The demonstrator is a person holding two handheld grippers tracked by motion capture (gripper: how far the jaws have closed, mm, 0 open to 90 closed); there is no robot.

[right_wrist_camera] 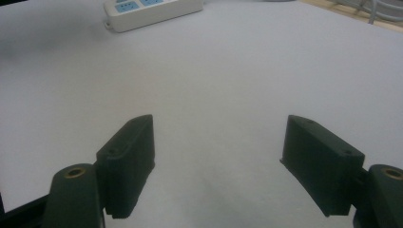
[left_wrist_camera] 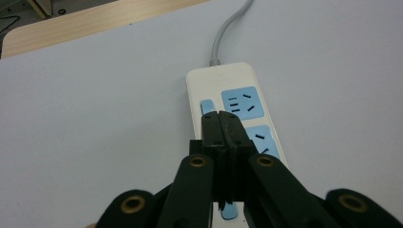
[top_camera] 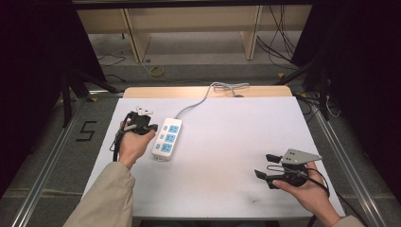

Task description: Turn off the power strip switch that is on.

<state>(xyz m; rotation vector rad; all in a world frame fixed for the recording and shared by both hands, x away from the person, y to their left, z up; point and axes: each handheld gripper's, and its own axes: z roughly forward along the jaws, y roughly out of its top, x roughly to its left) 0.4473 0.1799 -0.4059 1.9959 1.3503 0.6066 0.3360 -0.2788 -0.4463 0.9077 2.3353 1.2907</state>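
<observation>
The white tabletop carries a white plastic power strip with blue socket faces close to its left edge, its grey cord running to the far edge. Your left gripper hangs over the strip's small blue switch, jaws pressed together and empty; push off-centre and the light strip may skid or tip. Your right gripper, jaws spread wide, rests near the front right corner, too far to steady it.

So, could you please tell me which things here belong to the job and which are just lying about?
In the job:
power strip
left gripper, jaws shut, over the strip's switches
right gripper, open, waiting apart

Lying about:
strip's cord
floor cables
shelf unit
</observation>
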